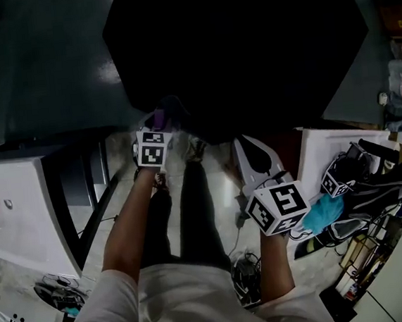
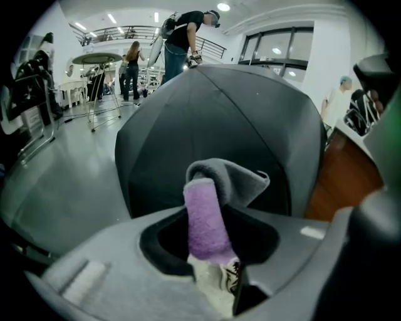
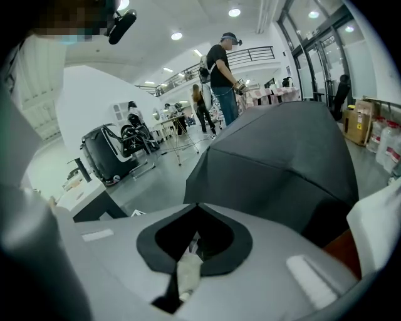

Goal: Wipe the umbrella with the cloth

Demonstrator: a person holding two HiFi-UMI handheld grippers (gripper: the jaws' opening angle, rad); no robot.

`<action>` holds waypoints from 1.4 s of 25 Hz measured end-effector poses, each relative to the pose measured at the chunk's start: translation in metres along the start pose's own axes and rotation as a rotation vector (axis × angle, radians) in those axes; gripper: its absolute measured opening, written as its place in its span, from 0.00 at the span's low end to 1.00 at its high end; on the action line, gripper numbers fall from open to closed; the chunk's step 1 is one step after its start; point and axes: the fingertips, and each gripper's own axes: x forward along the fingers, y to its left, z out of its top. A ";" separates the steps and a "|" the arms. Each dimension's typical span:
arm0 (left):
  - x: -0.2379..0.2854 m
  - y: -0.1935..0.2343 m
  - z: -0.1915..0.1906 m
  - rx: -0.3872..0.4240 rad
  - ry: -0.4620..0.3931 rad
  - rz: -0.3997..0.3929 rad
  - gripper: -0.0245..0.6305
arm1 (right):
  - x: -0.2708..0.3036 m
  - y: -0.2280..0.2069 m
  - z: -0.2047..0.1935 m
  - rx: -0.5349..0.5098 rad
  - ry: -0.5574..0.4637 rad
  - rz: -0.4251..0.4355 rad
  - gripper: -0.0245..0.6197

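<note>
Umbrella (image 1: pixel 239 47), open, 12 o'clock: left tool (image 2: pixel 212 276) clamps cloth (image 2: pixel 203 216), right tool (image 3: pixel 188 269) closed empty; unbraced, it could roll under wiping pressure.

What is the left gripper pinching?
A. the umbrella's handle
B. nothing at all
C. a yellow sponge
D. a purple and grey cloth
D: in the left gripper view the left gripper has its jaws shut on the cloth, purple on one side and grey on the other, in front of the open umbrella.
</note>
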 end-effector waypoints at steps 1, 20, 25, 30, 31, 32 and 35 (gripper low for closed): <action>0.002 -0.002 -0.005 -0.002 0.005 -0.005 0.25 | -0.001 0.001 -0.005 0.001 0.002 -0.002 0.05; 0.049 -0.026 -0.094 -0.012 0.118 -0.076 0.25 | -0.001 0.002 -0.075 0.040 0.044 -0.037 0.05; 0.055 -0.037 -0.125 -0.023 0.175 -0.123 0.24 | 0.002 0.002 -0.084 0.044 0.057 -0.051 0.05; 0.046 -0.053 -0.139 -0.038 0.212 -0.228 0.24 | 0.003 0.012 -0.089 0.041 0.081 -0.041 0.05; 0.040 -0.053 -0.138 -0.030 0.215 -0.229 0.24 | 0.002 0.014 -0.087 0.043 0.082 -0.042 0.05; 0.034 -0.051 -0.137 -0.019 0.218 -0.224 0.24 | 0.000 0.016 -0.083 0.045 0.079 -0.044 0.05; 0.010 -0.040 -0.124 -0.008 0.208 -0.199 0.24 | -0.010 0.022 -0.059 0.042 0.046 -0.048 0.05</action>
